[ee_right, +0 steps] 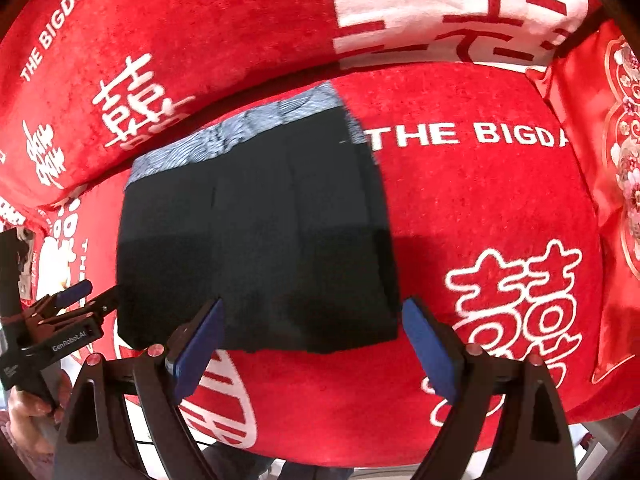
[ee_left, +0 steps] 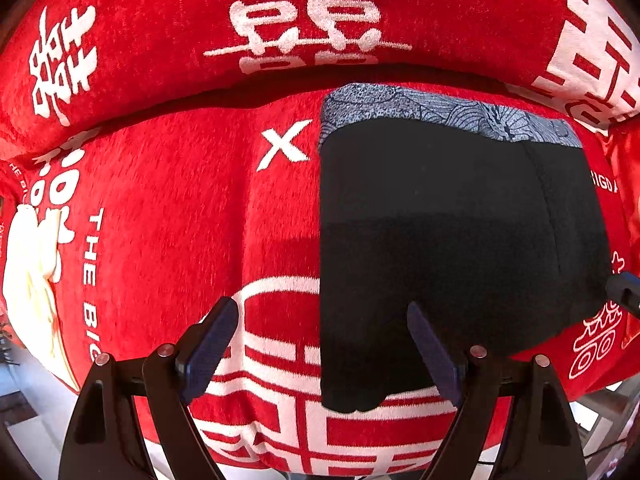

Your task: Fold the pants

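The black pants lie folded into a flat rectangle on the red seat cover, with the grey patterned waistband at the far edge. My left gripper hangs open over their near left corner, one finger above the red cover and one above the black cloth. In the right wrist view the pants fill the middle. My right gripper stands open above their near right corner, nothing pinched. The left gripper also shows at the left there, held by a hand.
A red backrest cushion with white characters runs behind the seat. A red embroidered satin pillow leans at the right end. A cream soft object lies at the left. The seat's front edge drops off just below the grippers.
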A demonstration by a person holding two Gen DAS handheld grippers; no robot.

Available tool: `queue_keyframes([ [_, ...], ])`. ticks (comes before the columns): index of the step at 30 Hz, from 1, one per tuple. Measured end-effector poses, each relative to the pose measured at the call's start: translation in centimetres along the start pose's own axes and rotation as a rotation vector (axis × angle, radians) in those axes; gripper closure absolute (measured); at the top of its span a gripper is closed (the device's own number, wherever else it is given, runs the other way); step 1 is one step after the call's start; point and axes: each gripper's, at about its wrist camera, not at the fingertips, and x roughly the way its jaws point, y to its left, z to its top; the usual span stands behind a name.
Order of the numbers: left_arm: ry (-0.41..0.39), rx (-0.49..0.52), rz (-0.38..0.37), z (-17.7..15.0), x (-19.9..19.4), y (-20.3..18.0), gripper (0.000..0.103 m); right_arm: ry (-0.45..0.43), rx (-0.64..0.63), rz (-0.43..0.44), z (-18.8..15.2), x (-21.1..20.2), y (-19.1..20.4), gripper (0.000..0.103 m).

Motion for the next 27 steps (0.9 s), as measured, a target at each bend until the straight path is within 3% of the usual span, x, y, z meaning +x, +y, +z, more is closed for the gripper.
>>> queue_keyframes([
  [7,-0.026,-0.015,-0.030,1.8,0.4,0.4,0.016,0.007,0.004,-0.001,1.5,0.6,-2.5,0.012],
  [15,-0.054,-0.011,-0.087,3.9,1.7,1.3,0.016,0.049,0.050,0.079,3.8,2.5,-6.4,0.012],
  [19,-0.049,-0.017,-0.192,4.3,2.5,2.2,0.016,0.086,0.063,0.255,5.1,3.6,-7.6,0.012],
  [24,-0.018,-0.032,-0.396,5.0,3.8,4.2,0.016,0.158,0.016,0.359,6.0,6.0,-7.8,0.012],
  [27,0.006,0.000,-0.431,5.2,5.2,4.3,0.016,0.178,0.010,0.442,6.5,7.2,-8.0,0.012],
])
